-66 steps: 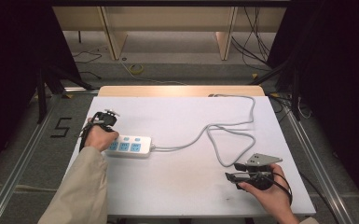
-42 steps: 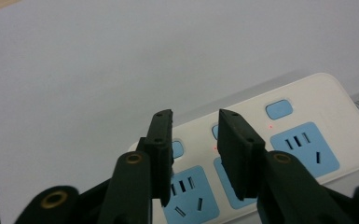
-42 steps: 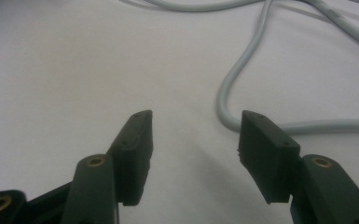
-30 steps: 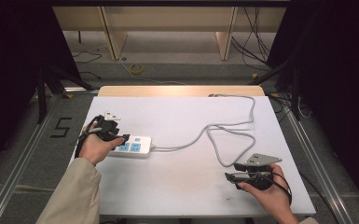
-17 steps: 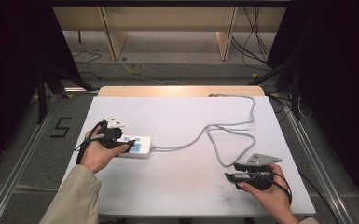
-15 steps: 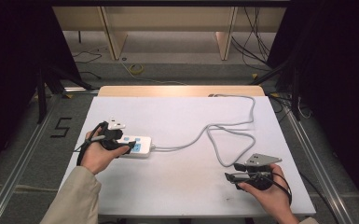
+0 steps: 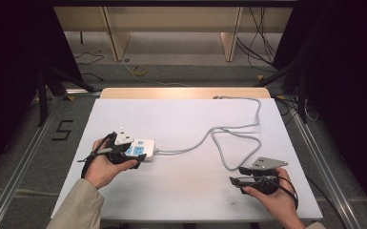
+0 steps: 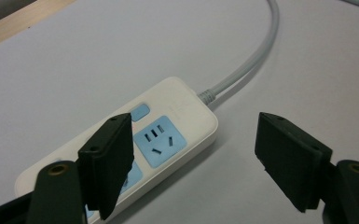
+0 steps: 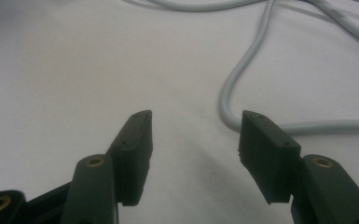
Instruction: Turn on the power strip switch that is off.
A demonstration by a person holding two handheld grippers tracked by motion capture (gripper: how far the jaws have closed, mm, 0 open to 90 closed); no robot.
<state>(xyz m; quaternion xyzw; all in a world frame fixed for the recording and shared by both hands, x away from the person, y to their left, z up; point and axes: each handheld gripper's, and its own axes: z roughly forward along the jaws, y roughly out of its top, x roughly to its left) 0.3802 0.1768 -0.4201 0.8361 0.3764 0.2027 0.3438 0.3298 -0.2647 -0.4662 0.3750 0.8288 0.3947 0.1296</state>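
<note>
At lower left of the high view, the left hand-held gripper (image 7: 132, 153) is hovering over the power strip (image 7: 140, 147) on the tabletop (image 7: 186, 119), jaws just opening and gripping nothing, risking nudging it or snagging its cable (image 7: 229, 143).

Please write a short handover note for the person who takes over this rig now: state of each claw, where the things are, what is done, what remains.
Left claw: open, jaws have just been opening, nothing between them; it hovers over the cable end of the power strip.
Right claw: open, empty, low over the table near a loop of the grey cable.
Power strip lies flat at table's left; its cable snakes to the far right edge.
Done: strip released.
Left: probably re-gripping the strip or handling the cable.
</note>
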